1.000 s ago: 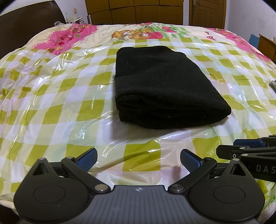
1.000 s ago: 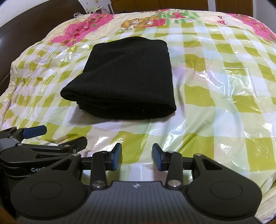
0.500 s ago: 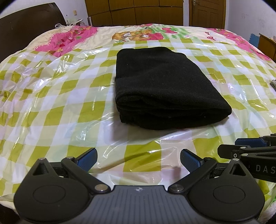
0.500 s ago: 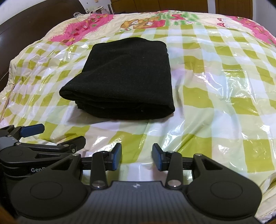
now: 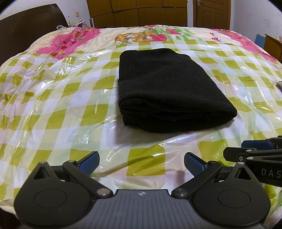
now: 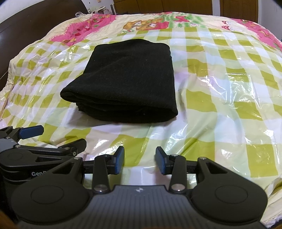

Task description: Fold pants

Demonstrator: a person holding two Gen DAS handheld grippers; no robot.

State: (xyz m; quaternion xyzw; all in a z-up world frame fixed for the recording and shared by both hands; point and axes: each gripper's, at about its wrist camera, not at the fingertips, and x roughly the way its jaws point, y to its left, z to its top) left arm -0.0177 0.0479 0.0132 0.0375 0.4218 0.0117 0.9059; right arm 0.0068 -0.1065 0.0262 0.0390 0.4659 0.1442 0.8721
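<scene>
The black pants (image 5: 167,91) lie folded in a thick rectangular stack on the bed, also in the right wrist view (image 6: 126,82). My left gripper (image 5: 141,163) is open wide and empty, over the bed's near edge, well short of the pants. My right gripper (image 6: 140,163) is open with a narrower gap, empty, beside the left one, also short of the pants. The right gripper shows at the right edge of the left wrist view (image 5: 255,153); the left gripper shows at the left of the right wrist view (image 6: 35,141).
The bed has a green-and-white checked cover under clear plastic sheeting (image 5: 52,105), wrinkled on the right (image 6: 238,91). A dark headboard (image 5: 26,35) is at the left, wooden wardrobes and a door (image 5: 211,14) behind the bed.
Both grippers have drawn back slightly and tilted up, so the pants sit a little farther off. Jaws are unchanged.
</scene>
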